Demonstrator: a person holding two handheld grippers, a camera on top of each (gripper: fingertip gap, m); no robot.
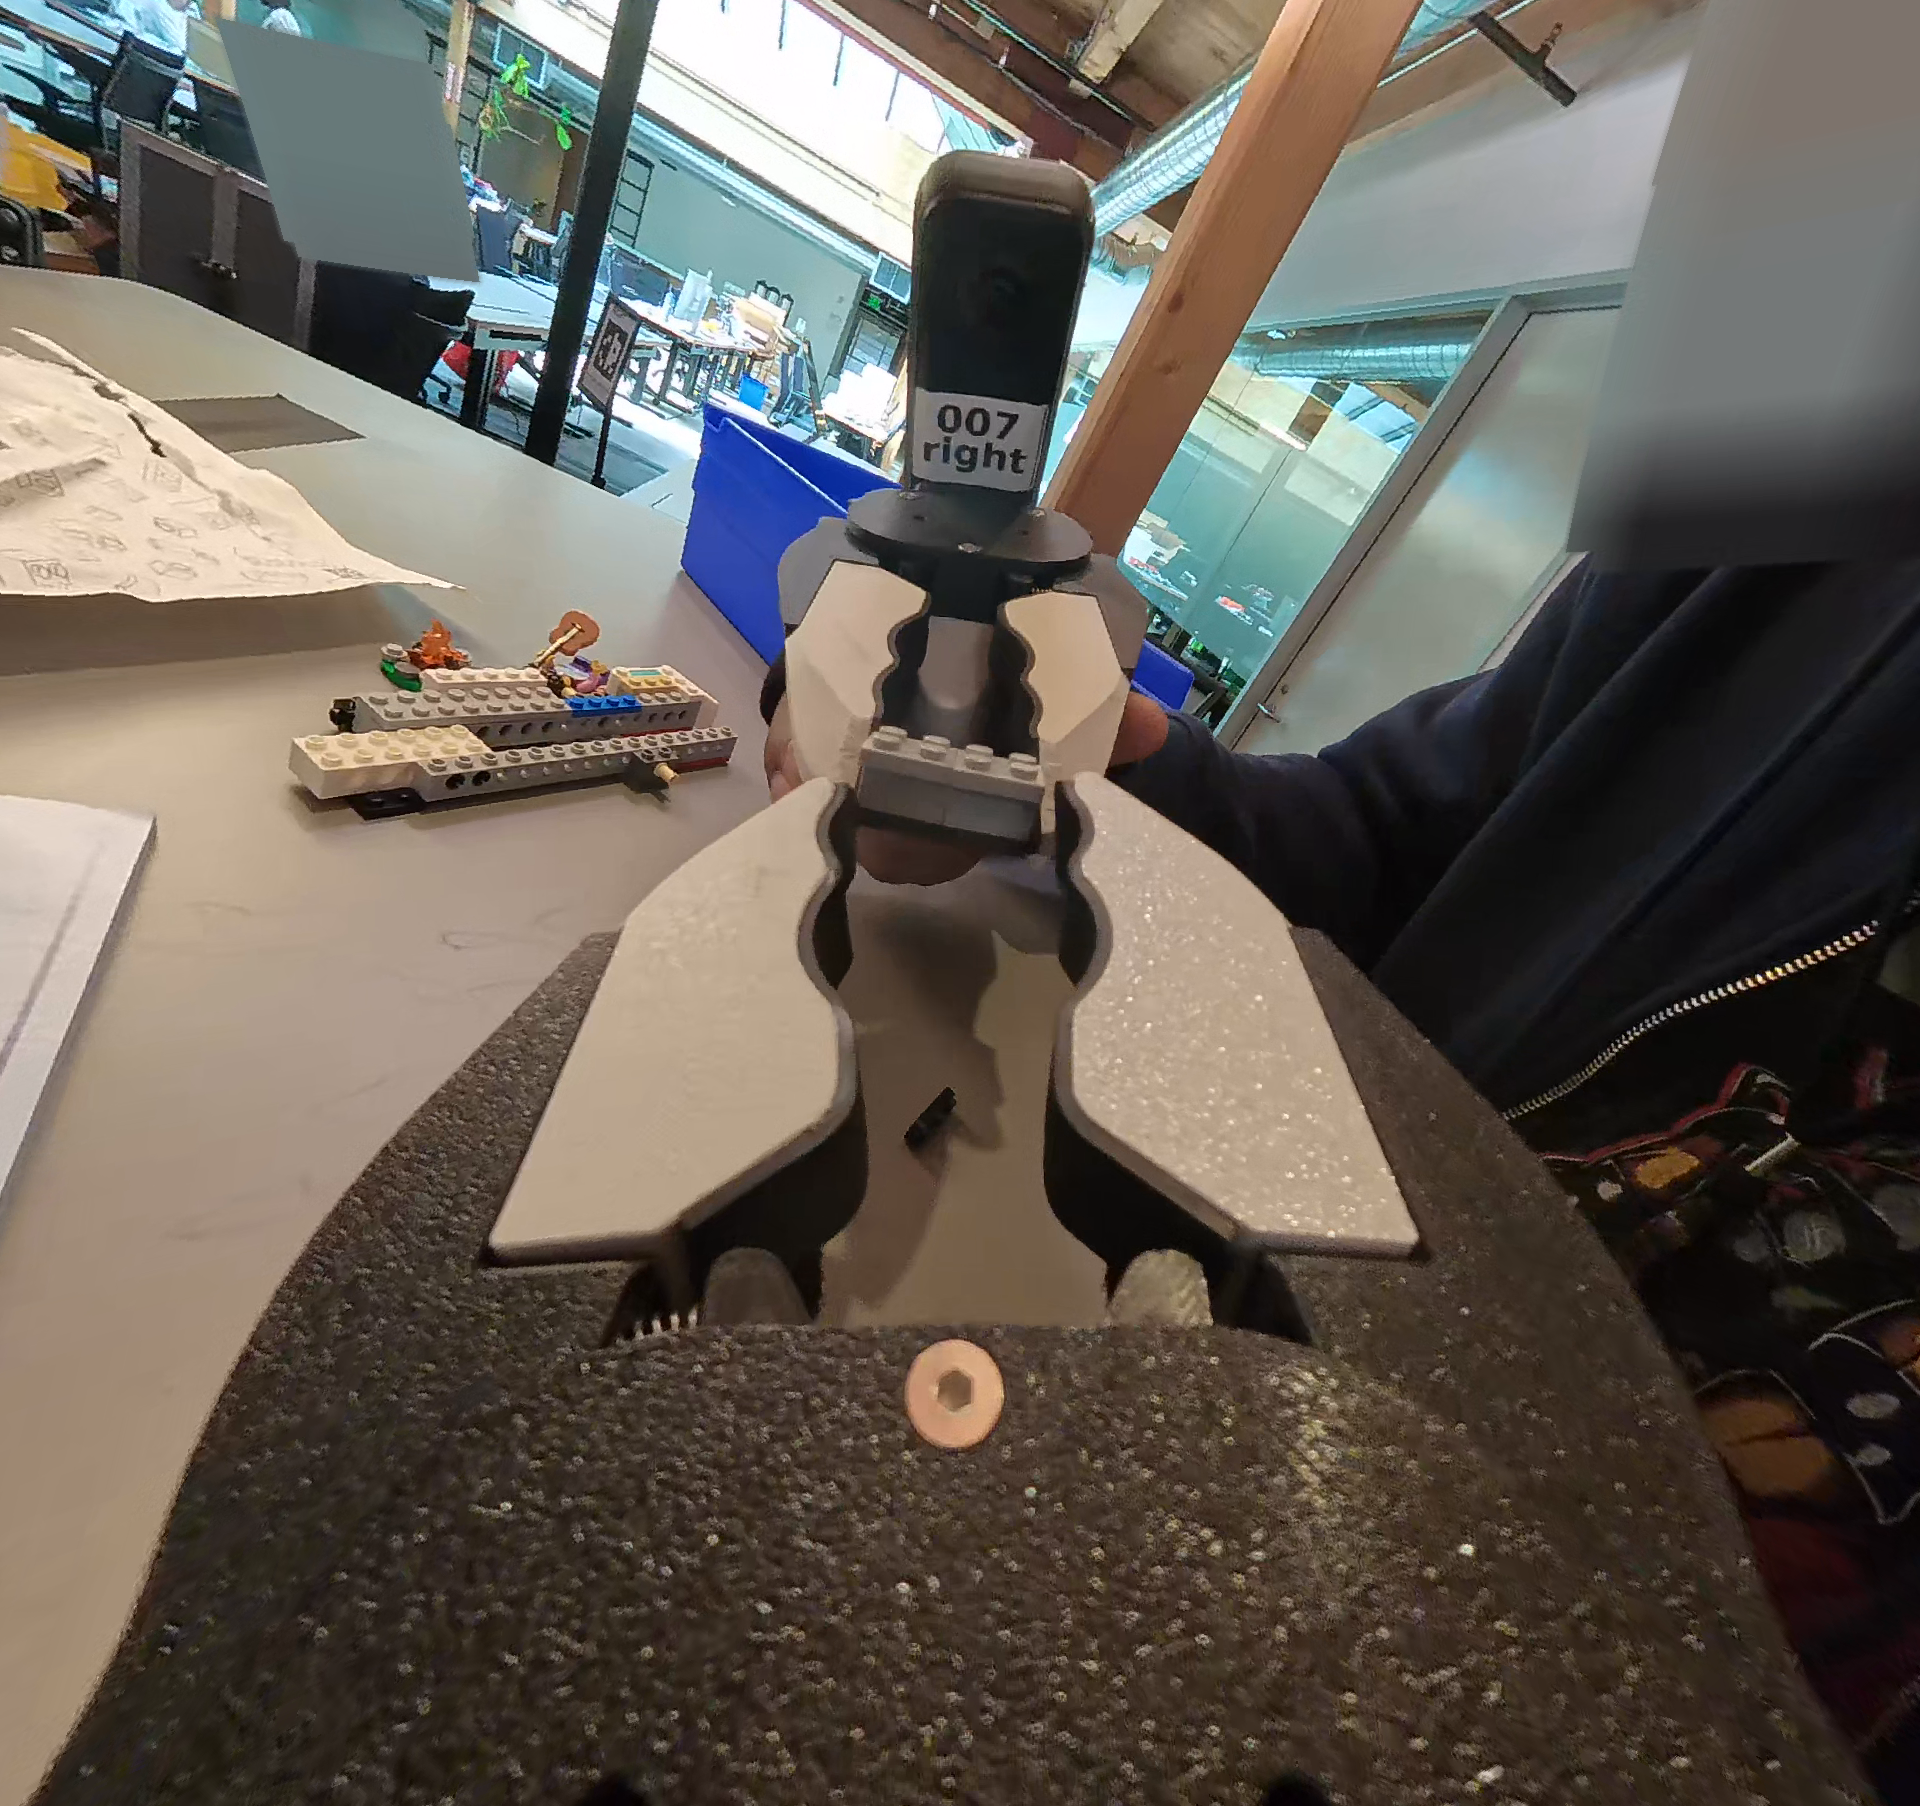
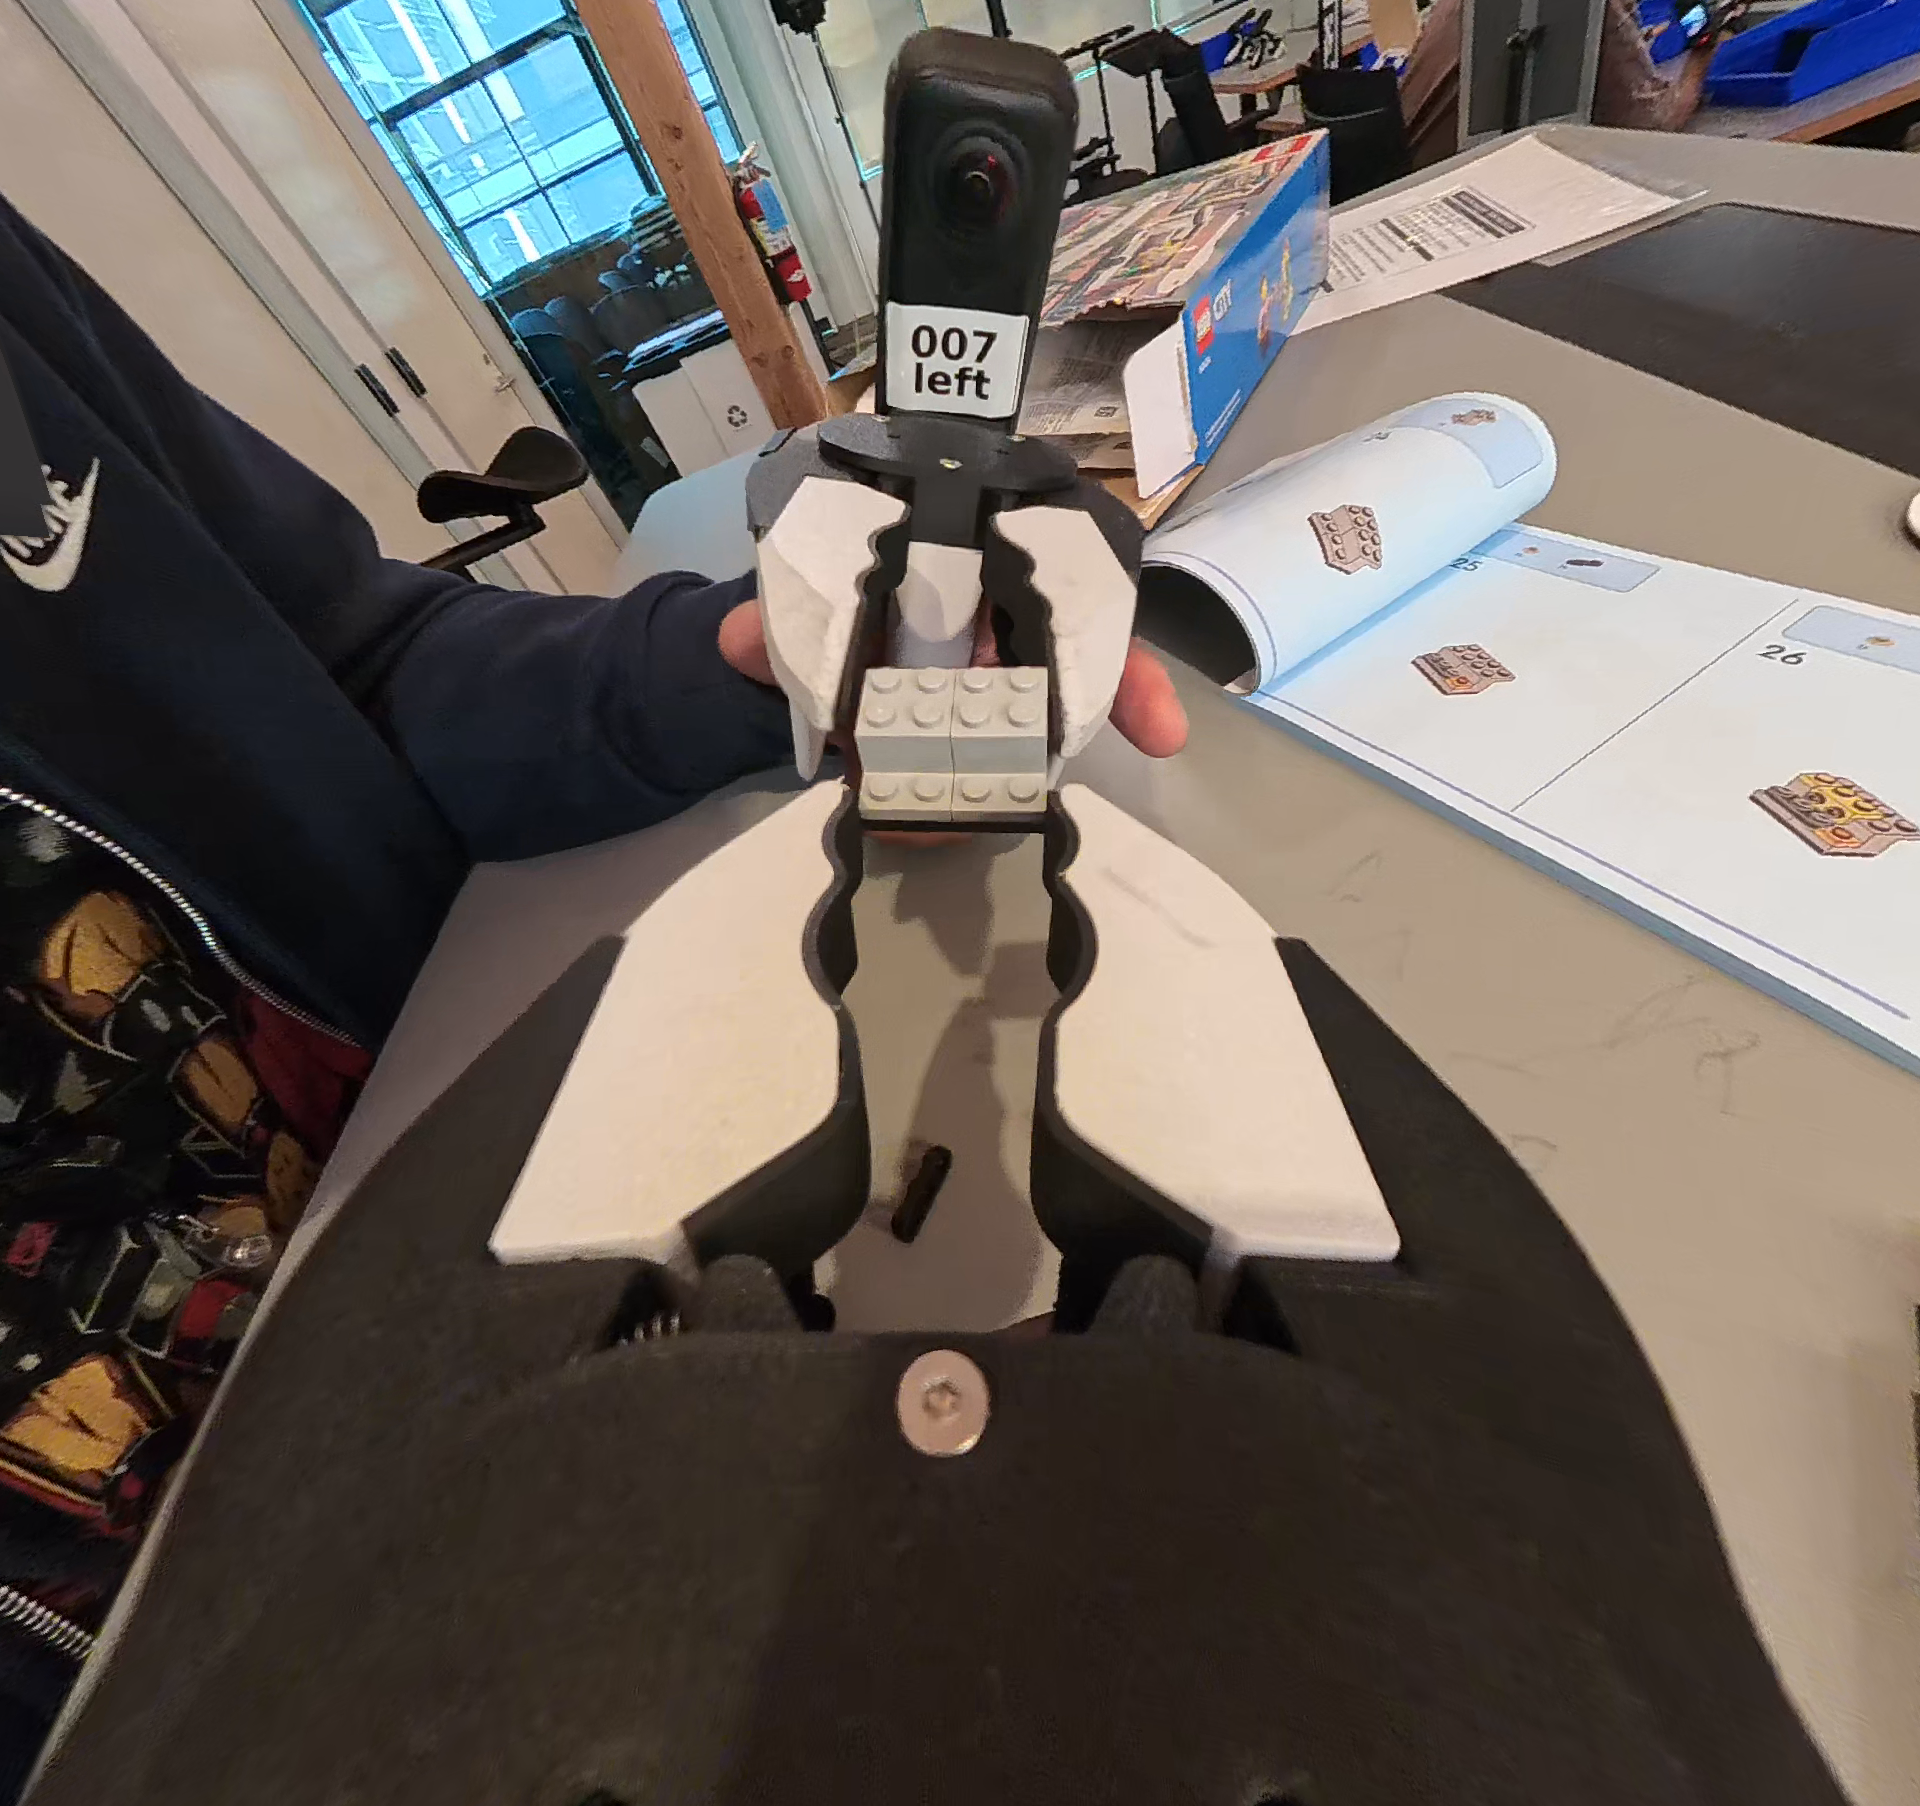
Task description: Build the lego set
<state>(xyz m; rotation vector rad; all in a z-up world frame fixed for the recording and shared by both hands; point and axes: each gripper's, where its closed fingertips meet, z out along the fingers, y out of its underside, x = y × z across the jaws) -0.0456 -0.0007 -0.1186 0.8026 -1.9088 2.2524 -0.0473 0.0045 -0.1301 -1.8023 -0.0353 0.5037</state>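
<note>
Pinching one grey brick block from both ends, my left fingers and right fingers meet above the desk.

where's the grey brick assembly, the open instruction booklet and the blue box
grey brick assembly (image 2: 954, 717), right wrist view, studded top.
open instruction booklet (image 2: 1621, 717), right wrist view, flat right page.
blue box (image 2: 1262, 302), right wrist view, blue side panel.

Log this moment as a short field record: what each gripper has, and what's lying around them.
left gripper: fingertips at the ends of the grey brick block
right gripper: clamps the same grey brick block
grippers: face each other, tip to tip, above the table
left side: brick model, blue bin
right side: open instruction booklet, blue box
below the grippers: small black pin
</note>
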